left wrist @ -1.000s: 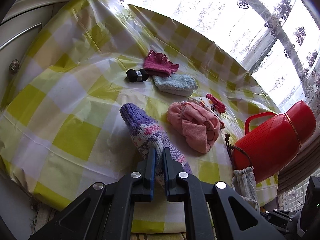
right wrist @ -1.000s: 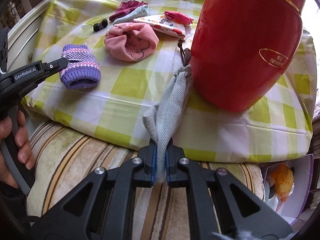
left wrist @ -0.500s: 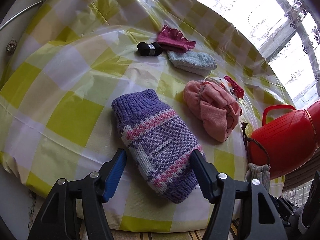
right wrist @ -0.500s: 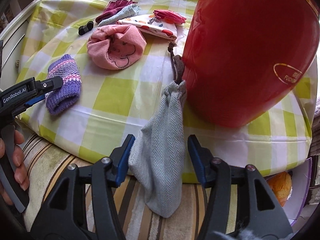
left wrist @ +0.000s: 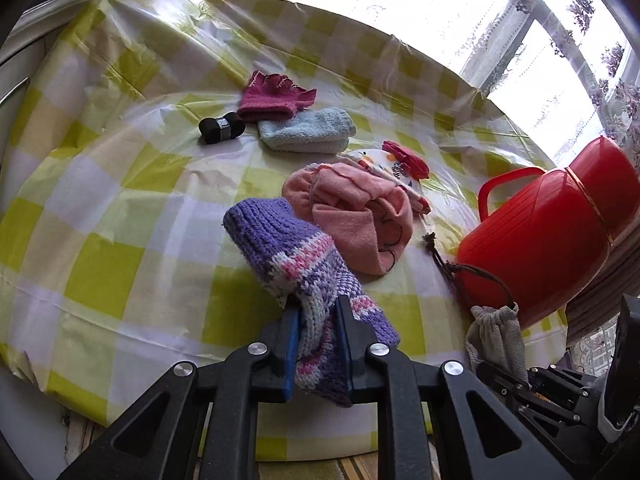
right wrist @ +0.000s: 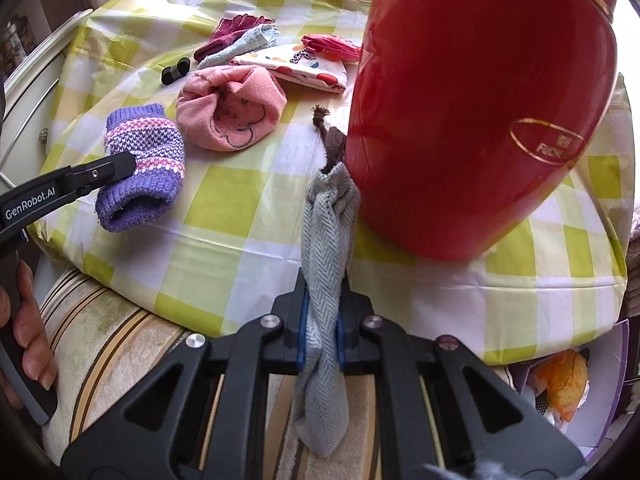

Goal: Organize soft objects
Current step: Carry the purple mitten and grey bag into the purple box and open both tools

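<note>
Your left gripper point(left wrist: 316, 320) is clamped on the purple knit sock point(left wrist: 288, 256) at the table point(left wrist: 100, 208) edge, while your right gripper point(right wrist: 322, 322) pinches the grey pouch point(right wrist: 326, 240) beside the red jug point(right wrist: 480, 100).

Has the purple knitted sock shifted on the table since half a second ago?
Yes. The purple knitted sock lay flat between open fingers; now the left gripper pinches its near end, bunching it and tipping its cuff toward the pink cloth bundle.
</note>
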